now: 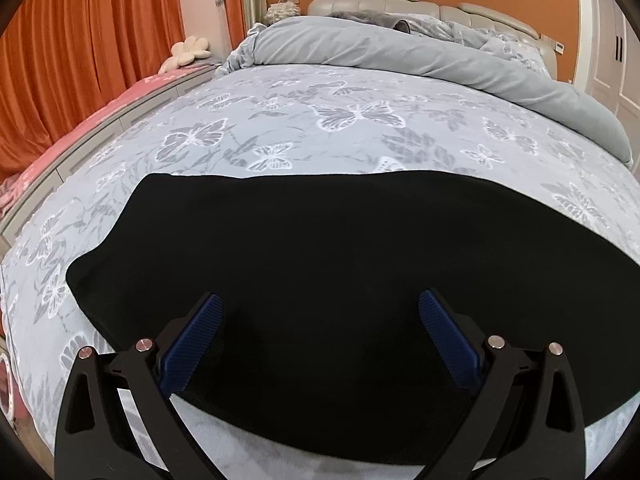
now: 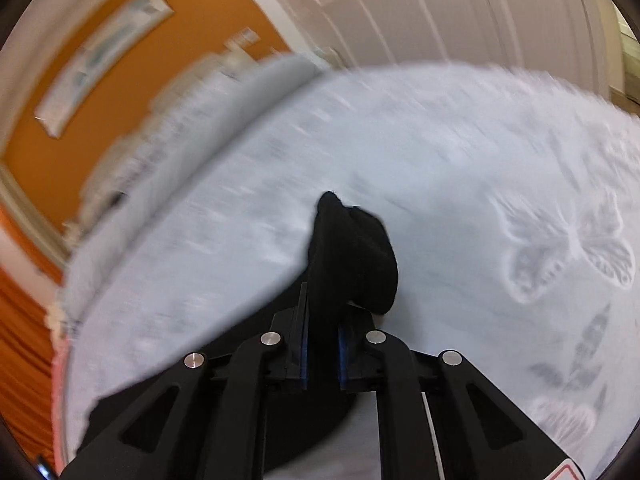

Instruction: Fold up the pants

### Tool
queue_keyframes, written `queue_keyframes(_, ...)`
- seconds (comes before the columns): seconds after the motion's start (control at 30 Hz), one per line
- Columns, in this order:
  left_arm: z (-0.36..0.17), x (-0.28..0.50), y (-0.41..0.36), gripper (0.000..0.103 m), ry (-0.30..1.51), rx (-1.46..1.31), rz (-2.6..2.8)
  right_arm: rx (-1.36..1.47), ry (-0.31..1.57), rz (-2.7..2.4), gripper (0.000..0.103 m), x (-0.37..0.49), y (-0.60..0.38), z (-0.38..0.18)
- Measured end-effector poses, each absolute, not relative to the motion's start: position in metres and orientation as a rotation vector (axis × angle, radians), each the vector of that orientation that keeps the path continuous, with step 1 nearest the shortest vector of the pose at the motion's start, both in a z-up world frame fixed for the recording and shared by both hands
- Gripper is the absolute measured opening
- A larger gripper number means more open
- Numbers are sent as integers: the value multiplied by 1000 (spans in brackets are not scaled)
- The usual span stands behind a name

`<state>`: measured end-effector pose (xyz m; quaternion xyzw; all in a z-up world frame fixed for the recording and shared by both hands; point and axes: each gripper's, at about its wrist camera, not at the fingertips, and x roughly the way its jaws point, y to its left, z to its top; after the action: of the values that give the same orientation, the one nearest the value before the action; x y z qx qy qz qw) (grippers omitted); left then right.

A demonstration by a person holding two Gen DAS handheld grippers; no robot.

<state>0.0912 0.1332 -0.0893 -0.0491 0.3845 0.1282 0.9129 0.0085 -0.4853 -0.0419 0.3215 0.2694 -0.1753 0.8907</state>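
Black pants lie spread flat across the near part of a bed covered in a grey butterfly-print sheet. My left gripper hovers over their near edge, its blue pads wide apart and nothing pinched between them. In the blurred right wrist view, my right gripper is shut on a bunched fold of the black pants, which sticks up beyond the fingertips above the sheet. More black cloth trails down to the left under that gripper.
A rumpled grey duvet and a padded headboard fill the far end of the bed. Orange curtains and a pink bench top run along the left. White wardrobe doors stand past the bed's far side.
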Motion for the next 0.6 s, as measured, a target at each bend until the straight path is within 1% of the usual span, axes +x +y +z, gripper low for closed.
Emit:
queue_keyframes(0.13,-83,84,136,97,808,-133,263,577,466,-187,10,13,-412,6)
queue_keyframes(0.27,-77,76,138,97,813,-150,254,473,485,9,10,36,-330,20)
queue_keyframes(0.43,-67,69,147,97,800,-203,236,314,581,213,10,70,-216,8)
queue_keyframes(0.6,-59,72,158,97,784,-203,268,159,711,336,10,94,-119,-31)
